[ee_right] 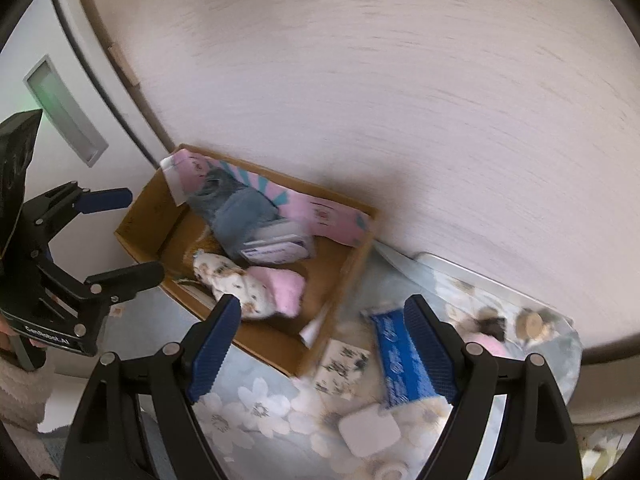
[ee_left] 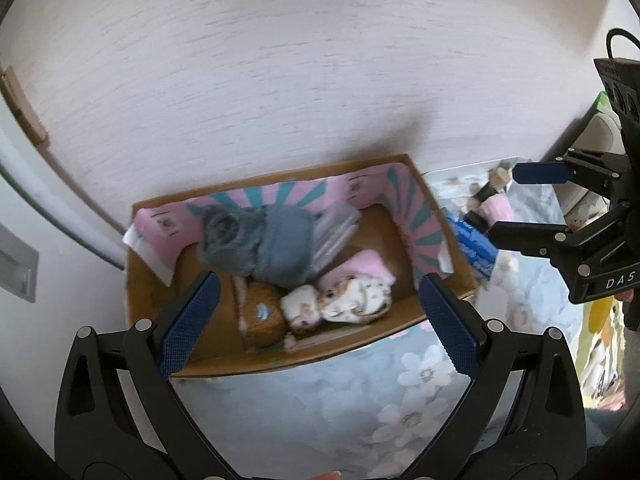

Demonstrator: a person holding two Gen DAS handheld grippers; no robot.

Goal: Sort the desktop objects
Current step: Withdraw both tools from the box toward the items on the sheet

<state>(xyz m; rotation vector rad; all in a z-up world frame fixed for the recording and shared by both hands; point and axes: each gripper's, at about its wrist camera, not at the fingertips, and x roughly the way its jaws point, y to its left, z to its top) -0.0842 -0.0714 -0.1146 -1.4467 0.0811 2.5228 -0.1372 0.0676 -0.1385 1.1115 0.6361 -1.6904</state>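
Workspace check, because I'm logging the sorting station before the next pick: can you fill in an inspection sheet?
Surface: floral cloth covering the desktop, against a pale wall.
Job's things: cardboard box holding grey fabric, a floral-and-pink cloth bundle, a clear-wrapped pack and a brown item.
Clutter: outside the box, a blue packet, a patterned card, a white square pad and small blurred items at the cloth's far end.
Grippers: left gripper open over the box, empty; right gripper open, empty, by the box's near corner.
Cables: one black loop on the right gripper's body.
Surroundings: white door with recessed handle.
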